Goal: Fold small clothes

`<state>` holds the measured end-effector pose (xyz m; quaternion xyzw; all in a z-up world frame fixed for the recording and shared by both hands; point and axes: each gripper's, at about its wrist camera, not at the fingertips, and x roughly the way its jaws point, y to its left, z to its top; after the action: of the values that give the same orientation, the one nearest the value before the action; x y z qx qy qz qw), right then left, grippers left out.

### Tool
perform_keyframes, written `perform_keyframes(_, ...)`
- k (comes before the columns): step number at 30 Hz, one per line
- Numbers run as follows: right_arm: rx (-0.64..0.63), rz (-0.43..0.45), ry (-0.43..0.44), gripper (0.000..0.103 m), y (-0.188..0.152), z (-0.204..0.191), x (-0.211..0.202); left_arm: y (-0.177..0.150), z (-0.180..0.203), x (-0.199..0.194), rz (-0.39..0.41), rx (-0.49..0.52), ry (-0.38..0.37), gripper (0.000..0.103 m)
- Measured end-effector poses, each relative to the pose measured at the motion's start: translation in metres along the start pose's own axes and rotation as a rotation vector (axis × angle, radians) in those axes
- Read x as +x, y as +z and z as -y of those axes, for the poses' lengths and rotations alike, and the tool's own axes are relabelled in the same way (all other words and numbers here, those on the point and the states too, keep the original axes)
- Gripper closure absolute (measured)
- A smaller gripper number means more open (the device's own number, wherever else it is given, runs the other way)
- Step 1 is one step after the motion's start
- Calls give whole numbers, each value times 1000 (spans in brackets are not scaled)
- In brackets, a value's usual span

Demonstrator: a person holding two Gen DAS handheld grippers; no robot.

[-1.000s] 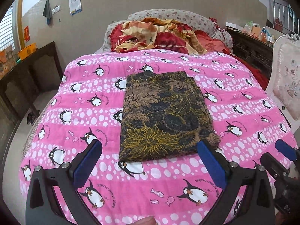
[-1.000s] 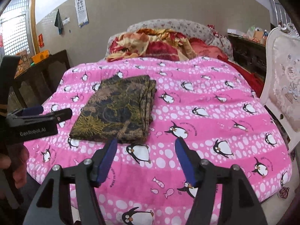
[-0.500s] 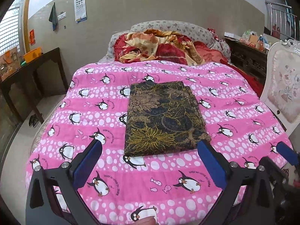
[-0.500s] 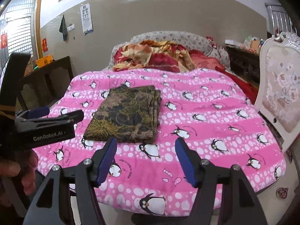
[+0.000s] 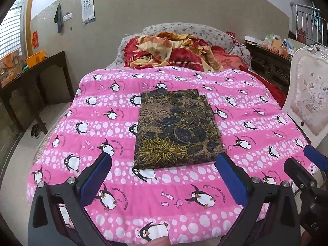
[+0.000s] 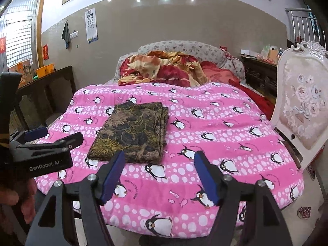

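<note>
- The folded cloth (image 5: 176, 129), dark with gold and brown flowers, lies flat as a neat rectangle on the pink penguin quilt (image 5: 114, 102) that covers the bed.
- In the right wrist view the same folded cloth (image 6: 133, 131) shows stacked layers along its right edge.
- The left tongs (image 5: 164, 174) hang above the quilt's near edge, just short of the cloth's near edge, with the blue pads wide apart and nothing between them.
- The right tongs (image 6: 160, 172) sit to the right of the cloth's near right corner, also spread apart and holding nothing.
- Neither pair of tongs touches the cloth.
- Beyond the cloth's far edge, a crumpled red and orange blanket (image 5: 174, 51) is heaped against the grey floral headboard (image 5: 184, 27).
- To the right of the cloth, past the quilt's edge, stands a white chair (image 6: 303, 106) with a floral padded back.
- To the left of the cloth, off the bed, a dark wooden tabletop (image 5: 37, 67) carries an orange basin (image 5: 35, 58).
- On the wall behind the headboard hangs an eye chart (image 5: 88, 6).
</note>
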<state>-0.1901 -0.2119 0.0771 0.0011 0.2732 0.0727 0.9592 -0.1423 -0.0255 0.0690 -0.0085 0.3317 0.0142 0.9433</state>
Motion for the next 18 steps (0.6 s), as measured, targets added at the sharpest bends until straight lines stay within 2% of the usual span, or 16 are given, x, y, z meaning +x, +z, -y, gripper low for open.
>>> perform_keyframes(9,14,-48,-6,28,23,13,44,22,-4,40,-71,-1,16,17)
perform_keyframes(18,48,-142,3,28,34,26,112,34,-3,94,-172,24,13,17)
